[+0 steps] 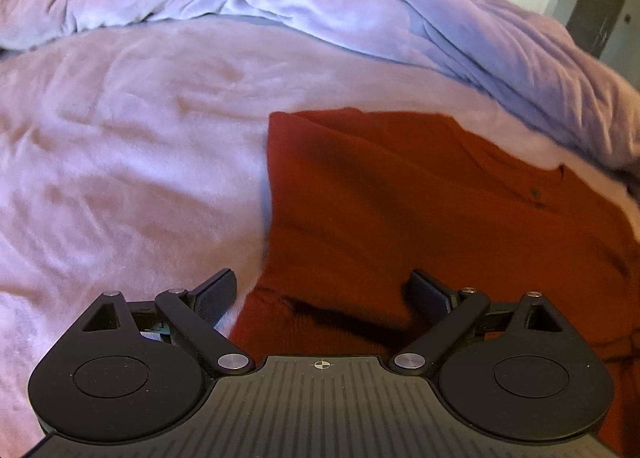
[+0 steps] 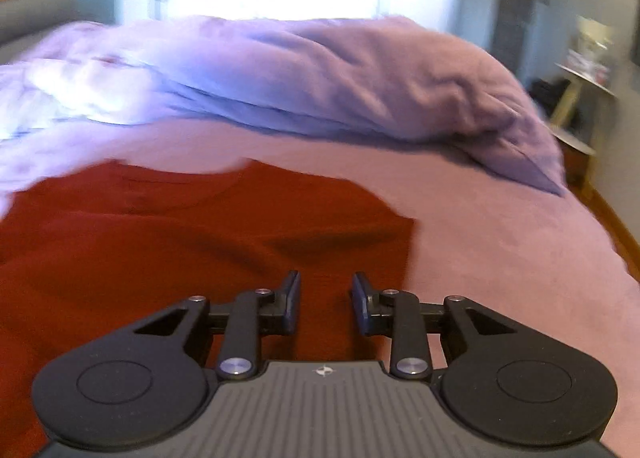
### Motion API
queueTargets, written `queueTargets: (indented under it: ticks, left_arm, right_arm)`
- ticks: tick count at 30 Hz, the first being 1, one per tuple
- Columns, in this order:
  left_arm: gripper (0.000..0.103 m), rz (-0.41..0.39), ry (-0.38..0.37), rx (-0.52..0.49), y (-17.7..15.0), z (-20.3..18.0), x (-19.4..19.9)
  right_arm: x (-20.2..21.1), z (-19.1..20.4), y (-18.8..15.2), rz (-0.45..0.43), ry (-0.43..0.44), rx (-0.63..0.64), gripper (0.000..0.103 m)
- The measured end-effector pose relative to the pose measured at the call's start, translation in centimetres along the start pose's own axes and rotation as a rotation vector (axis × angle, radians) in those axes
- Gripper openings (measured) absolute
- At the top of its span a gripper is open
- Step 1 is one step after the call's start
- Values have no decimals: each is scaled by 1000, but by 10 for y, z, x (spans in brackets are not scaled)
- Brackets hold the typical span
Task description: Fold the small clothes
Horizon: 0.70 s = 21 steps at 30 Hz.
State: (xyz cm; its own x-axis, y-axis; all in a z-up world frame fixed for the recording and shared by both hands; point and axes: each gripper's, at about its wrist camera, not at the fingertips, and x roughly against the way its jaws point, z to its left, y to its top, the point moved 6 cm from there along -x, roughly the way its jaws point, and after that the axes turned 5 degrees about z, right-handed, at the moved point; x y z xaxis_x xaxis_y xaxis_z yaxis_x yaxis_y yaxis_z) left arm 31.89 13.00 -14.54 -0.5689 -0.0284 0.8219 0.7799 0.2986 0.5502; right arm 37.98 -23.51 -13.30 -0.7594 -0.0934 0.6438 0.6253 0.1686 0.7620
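Your left wrist camera looks steeply down, close over the red garment's (image 1: 400, 209) left edge. Your right wrist camera sits shallower over its right side; both share the garment and the rumpled lilac duvet (image 2: 320, 69) behind

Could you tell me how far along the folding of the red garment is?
Done: the red garment lies flat on the pink blanket, its side edges straight. In hand: nothing; the left gripper and right gripper are open above it. Left: further folds, probably.

Red garment (image 1: 420, 217) cut off at right edge, shelf items (image 2: 588, 53) blurred beyond telling
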Motion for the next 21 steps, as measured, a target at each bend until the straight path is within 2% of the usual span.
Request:
queueTargets:
  ticks: [3, 4, 6, 11, 15, 19, 21]
  left_arm:
    - [97, 23, 17, -15, -4, -1, 2]
    - [98, 27, 20, -20, -5, -1, 3]
    - [98, 33, 33, -52, -8, 1, 7]
    - [96, 67, 71, -114, -27, 13, 29]
    - [96, 73, 5, -187, -68, 22, 64]
    - [97, 102, 34, -286, -123, 36, 95]
    - [97, 115, 35, -285, -148, 48, 111]
  right_arm:
    - [0, 25, -17, 58, 54, 74, 27]
    - [-7, 27, -26, 112, 53, 84, 27]
    - [-7, 27, -35, 96, 44, 101, 26]
    - [9, 12, -44, 156, -19, 99, 24]
    - [53, 4, -71, 210, 29, 85, 24]
    - [111, -3, -126, 264, 34, 99, 26]
    - [142, -13, -154, 280, 9, 83, 28]
